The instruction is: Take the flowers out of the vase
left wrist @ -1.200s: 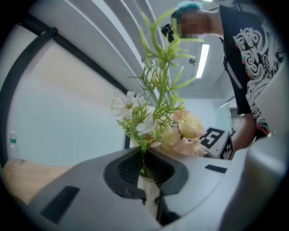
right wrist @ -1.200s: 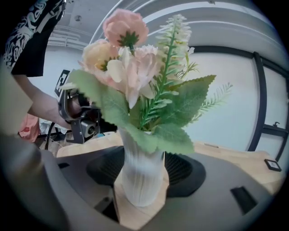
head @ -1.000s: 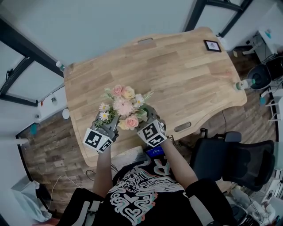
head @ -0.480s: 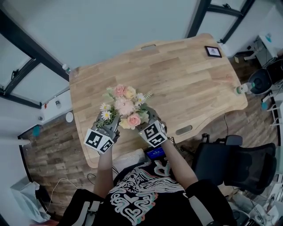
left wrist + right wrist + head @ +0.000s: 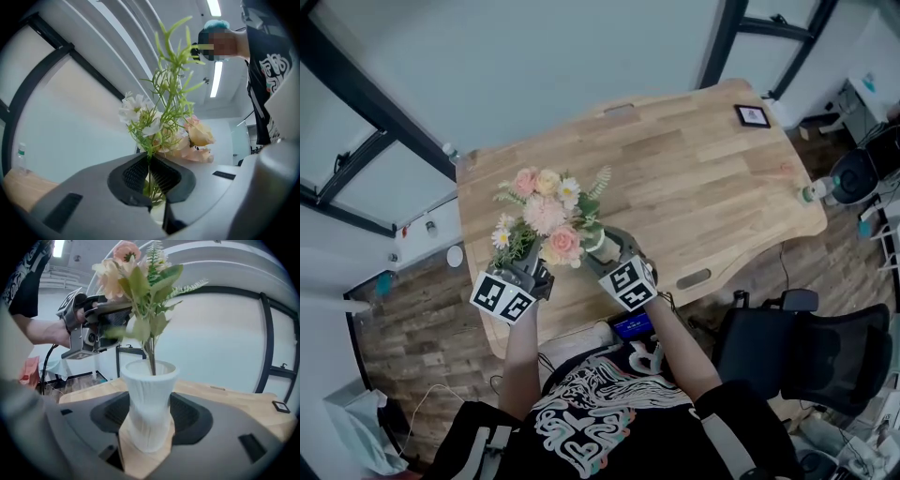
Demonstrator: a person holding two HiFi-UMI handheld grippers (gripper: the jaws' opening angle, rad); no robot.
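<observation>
Mid-extraction. Pinching the flowers (image 5: 546,211) by their green stems with the left claw (image 5: 150,180) — pressed tight just under the blooms. Clamping the white vase (image 5: 149,380) around its waist with the right claw (image 5: 149,420), holding it upright on the table (image 5: 703,169) near the front edge.

Done so far, judging by this: both grips made, bunch held up above the vase mouth. Not done: getting the stem ends clear — visible in the right gripper view running down past the rim into the vase. Can't tell how much stem is inside.

Left to do, probably: pull straight up until free of the vase, then set down somewhere on the bare table.
</observation>
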